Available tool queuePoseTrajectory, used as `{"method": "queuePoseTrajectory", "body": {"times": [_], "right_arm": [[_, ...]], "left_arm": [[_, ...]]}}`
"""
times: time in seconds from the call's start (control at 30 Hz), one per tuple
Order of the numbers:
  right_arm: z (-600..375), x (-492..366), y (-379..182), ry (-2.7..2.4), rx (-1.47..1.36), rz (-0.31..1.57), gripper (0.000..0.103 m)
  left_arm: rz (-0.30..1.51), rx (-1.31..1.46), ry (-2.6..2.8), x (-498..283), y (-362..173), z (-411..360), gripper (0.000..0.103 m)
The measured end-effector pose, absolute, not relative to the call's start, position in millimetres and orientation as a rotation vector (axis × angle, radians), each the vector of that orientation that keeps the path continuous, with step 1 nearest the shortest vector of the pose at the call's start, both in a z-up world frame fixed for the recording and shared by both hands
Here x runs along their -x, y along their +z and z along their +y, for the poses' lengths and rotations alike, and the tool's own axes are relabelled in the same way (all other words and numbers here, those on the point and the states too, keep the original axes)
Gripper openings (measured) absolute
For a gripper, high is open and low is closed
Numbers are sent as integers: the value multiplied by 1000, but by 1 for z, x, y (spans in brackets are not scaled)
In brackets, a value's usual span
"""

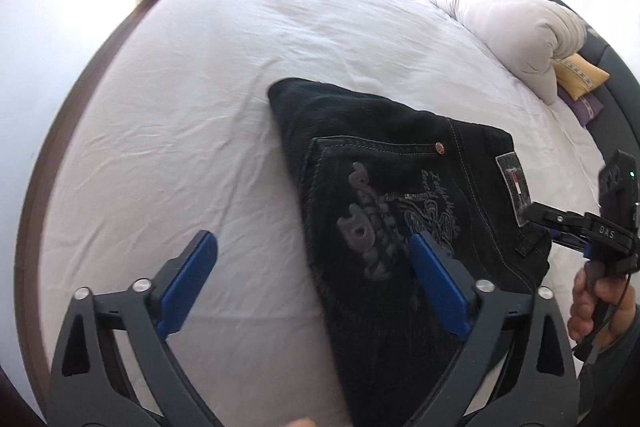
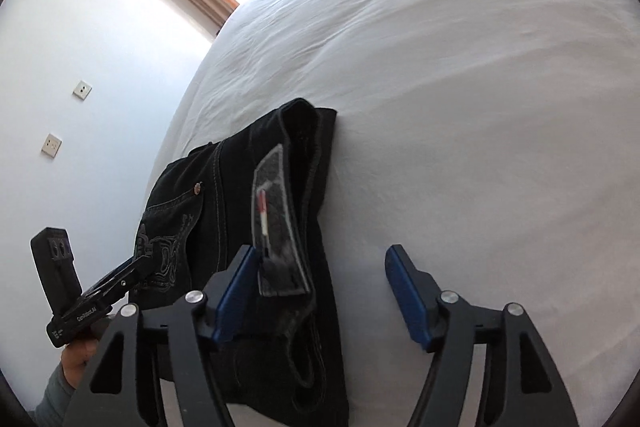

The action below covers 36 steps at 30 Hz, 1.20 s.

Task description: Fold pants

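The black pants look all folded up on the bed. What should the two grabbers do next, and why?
Probably lift both away. The pants already lie in a compact folded bundle on the white bed, and the left gripper and right gripper are both open, holding nothing. Perhaps pat the raised waistband edge flat first.

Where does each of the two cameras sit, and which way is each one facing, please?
Left wrist: sits on the left tongs, looking across the white bed at the folded black pants; the right tongs and the hand holding them show at right.
Right wrist: sits on the right tongs, looking along the pants' waistband edge toward the window; the left tongs and a hand show at lower left.
Shared: the pants, the bed, both open tongs.
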State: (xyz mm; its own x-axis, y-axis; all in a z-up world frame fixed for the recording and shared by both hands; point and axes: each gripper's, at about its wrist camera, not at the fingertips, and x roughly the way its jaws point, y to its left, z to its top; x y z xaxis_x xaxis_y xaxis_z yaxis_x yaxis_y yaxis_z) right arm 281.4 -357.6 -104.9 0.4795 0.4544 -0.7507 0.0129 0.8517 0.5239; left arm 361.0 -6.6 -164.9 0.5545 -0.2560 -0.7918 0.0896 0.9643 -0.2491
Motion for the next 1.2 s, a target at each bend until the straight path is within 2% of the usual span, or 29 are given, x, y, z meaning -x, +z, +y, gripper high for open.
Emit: {"method": "queuePoseTrajectory", "body": {"times": [0.1, 0.2, 0.33, 0.43, 0.57, 0.73, 0.9, 1.07, 1.2], "right_arm": [[-372, -238, -81, 199, -489, 968, 70], [-365, -195, -36, 125, -359, 833, 72], [-337, -141, 43, 53, -169, 529, 102], [-315, -86, 103, 30, -74, 260, 103], [-290, -33, 164, -15, 25, 89, 103], [-279, 19, 218, -13, 11, -74, 103], [-274, 47, 243, -17, 4, -75, 103], [-269, 48, 228, -14, -19, 36, 103], [-281, 38, 198, -69, -72, 171, 103]], "left_arm": [[836, 150, -179, -319, -125, -8, 103], [628, 85, -122, -265, -71, -10, 103], [322, -34, -19, -181, 11, -25, 103], [154, -95, 59, -129, 64, -37, 103], [5, -85, 59, -65, 123, -37, 103], [-5, -66, 10, -20, 166, -32, 103], [48, -61, -51, -2, 179, -30, 103], [218, 31, -4, -9, 155, -23, 103], [414, 23, 47, -40, 102, -33, 103]]}}
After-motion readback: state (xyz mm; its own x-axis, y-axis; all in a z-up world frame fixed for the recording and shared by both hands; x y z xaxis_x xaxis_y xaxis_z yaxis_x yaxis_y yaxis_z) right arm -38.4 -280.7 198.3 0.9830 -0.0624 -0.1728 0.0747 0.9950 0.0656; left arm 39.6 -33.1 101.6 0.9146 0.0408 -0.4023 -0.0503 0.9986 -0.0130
